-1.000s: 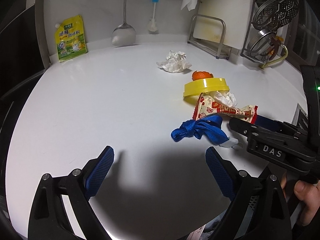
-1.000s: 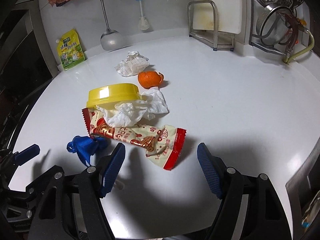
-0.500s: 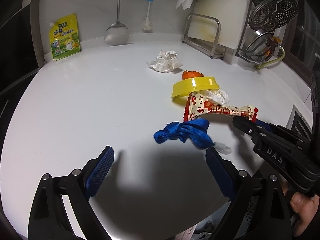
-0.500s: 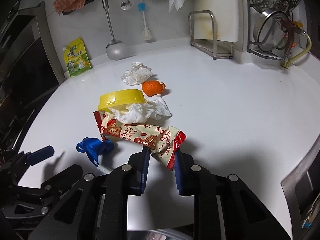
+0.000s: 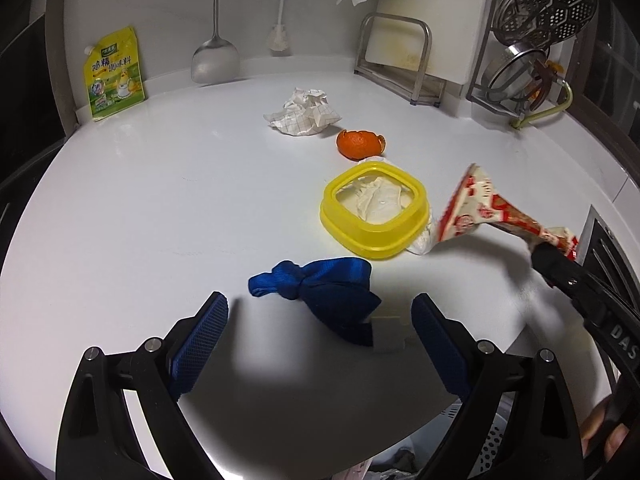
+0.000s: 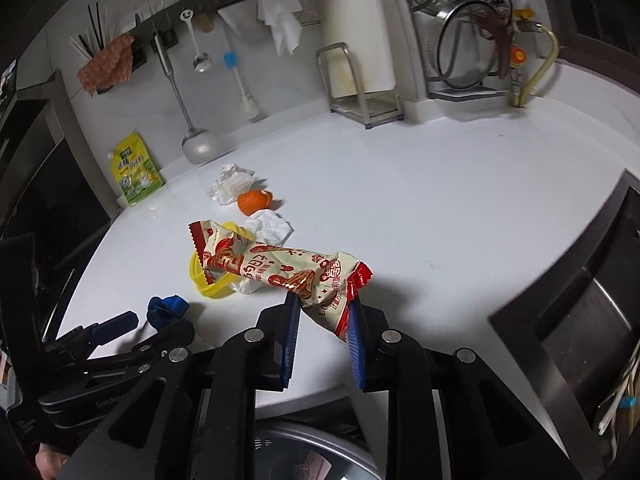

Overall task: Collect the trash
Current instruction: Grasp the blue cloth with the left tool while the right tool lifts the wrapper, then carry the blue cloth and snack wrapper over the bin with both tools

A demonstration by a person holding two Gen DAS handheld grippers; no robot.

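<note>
From the left wrist camera, the left gripper (image 5: 316, 330) is spread wide with nothing between its blue pads, low over the near part of the white counter (image 5: 160, 208). A knotted blue strap (image 5: 320, 292) lies on the counter between and just beyond the fingertips. Farther off sits a yellow lid (image 5: 374, 216) on top of a white tissue; beyond it are an orange peel (image 5: 359, 143) and a crumpled paper (image 5: 306, 113). At the right, the right gripper (image 5: 554, 258) pinches one end of a red and cream snack wrapper (image 5: 484, 210), which is raised clear of the counter. From the right wrist camera, the right gripper (image 6: 322, 322) is closed narrowly on the near end of the snack wrapper (image 6: 276, 266); the wrapper's far end hangs over the yellow lid (image 6: 210, 280) and tissue (image 6: 270, 227). The left gripper (image 6: 116, 326) appears at the lower left beside the blue strap (image 6: 166, 308), with the orange peel (image 6: 254, 202) and crumpled paper (image 6: 232, 184) farther away.
</note>
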